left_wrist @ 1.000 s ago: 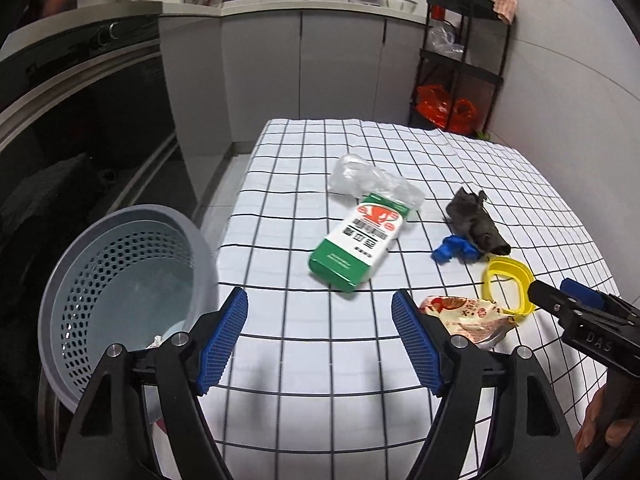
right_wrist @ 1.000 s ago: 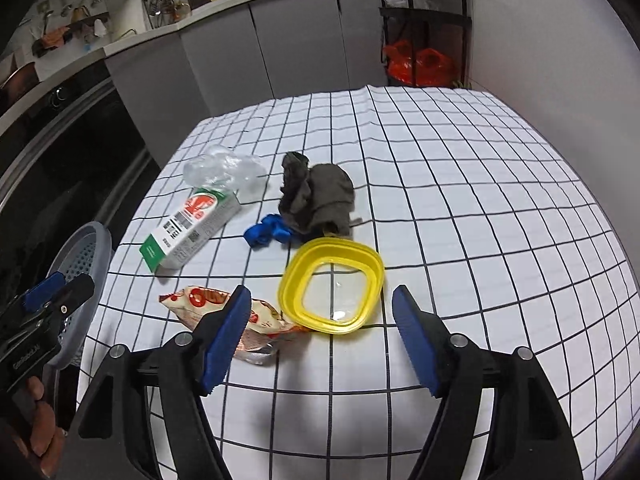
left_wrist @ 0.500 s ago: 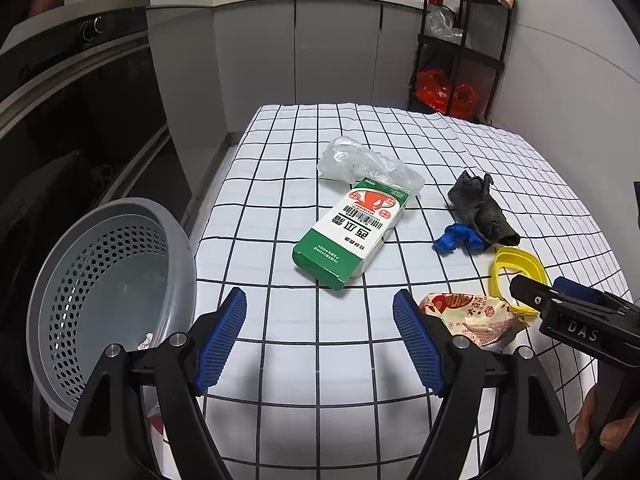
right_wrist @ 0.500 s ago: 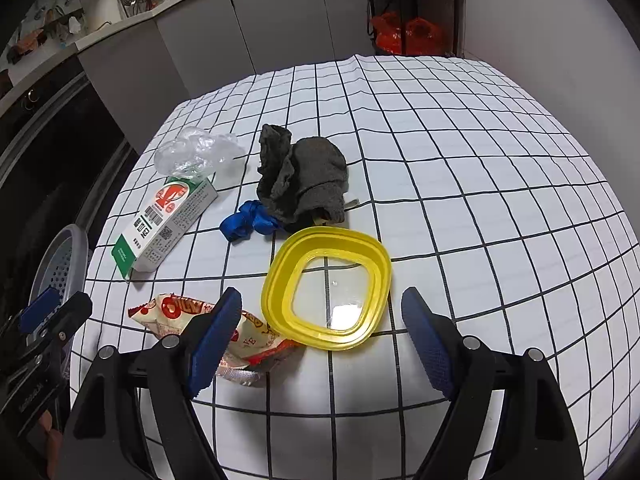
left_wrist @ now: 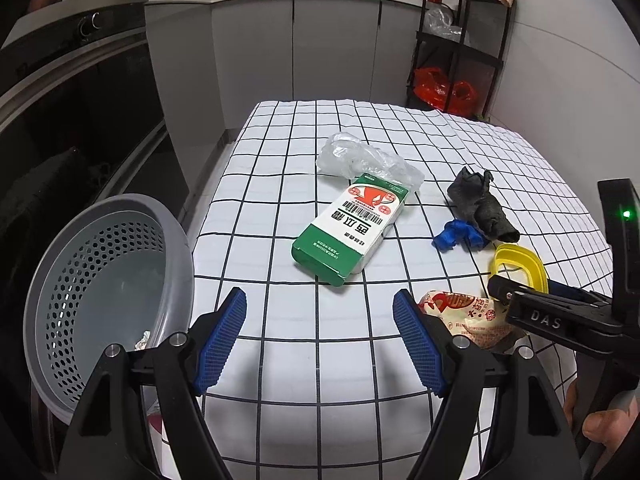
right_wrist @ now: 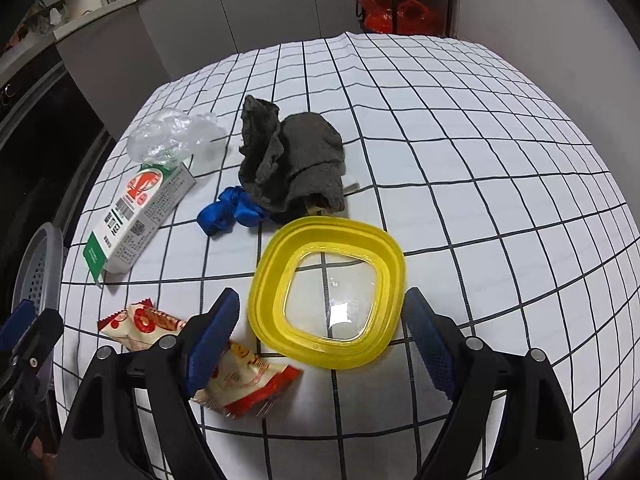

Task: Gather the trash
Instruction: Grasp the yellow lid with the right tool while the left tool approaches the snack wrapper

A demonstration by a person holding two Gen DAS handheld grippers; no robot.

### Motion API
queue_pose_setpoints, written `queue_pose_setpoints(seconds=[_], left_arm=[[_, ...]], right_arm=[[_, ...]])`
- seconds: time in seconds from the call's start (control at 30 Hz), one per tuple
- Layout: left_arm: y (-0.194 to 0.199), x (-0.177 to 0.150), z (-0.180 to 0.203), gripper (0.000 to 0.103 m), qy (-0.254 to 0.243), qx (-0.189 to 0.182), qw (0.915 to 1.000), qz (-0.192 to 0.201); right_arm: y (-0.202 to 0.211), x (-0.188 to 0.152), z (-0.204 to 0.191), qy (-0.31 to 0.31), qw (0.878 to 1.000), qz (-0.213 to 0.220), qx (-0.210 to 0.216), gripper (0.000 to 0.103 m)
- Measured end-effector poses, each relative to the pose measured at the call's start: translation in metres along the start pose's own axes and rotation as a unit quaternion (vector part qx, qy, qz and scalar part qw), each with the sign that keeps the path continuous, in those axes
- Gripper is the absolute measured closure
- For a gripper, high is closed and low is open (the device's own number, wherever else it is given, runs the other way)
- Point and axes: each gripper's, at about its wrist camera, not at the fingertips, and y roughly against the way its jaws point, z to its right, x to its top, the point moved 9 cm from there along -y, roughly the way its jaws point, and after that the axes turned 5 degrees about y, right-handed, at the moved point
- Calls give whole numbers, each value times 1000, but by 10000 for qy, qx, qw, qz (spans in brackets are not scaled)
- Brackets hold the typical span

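Observation:
On the checked tablecloth lie a green and white carton, a crumpled clear plastic bag, a grey rag, a blue ribbon scrap, a yellow lid and a red and white snack wrapper. My left gripper is open and empty, just short of the carton. My right gripper is open, low over the near edge of the yellow lid, its left finger over the wrapper.
A grey perforated bin stands off the table's left edge with a little scrap inside. A black shelf rack with red bags stands at the back right. Cabinets and a dark oven line the back and left.
Both grippers have moved forward and lower over the table. The right gripper has closed in on the yellow lid. Both stay open; nothing has been picked up.

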Motion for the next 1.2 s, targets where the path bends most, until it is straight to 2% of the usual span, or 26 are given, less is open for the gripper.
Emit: queue_pose_setpoints(seconds=[0.2,0.23,0.27,0.5,0.8,1.1,1.2], left_arm=[[1,-2,6,29,-48,-63,10000,-28],[1,-3,7,28,-55,-80,9999,-29],[2,-3,9,28,-67,-101,9999,-28],[5,-7,22,26,-175,-232,9996,-33],[5,-18,47,22,-293,-466,9984,-149],[-19,-21,52,22,-172,-391,9984,-367],[-28,-22,55,22,-104,-475,9978,-445]], right_arm=[[-3,2,0,88,9999,46,-31,23],[-2,1,0,115,9999,63,-9,26],[-1,1,-2,147,9999,84,0,33],[13,3,1,84,9995,262,135,34],[49,9,34,-301,9973,655,171,34],[60,8,38,-315,9965,722,293,34],[62,8,38,-314,9962,750,309,34]])
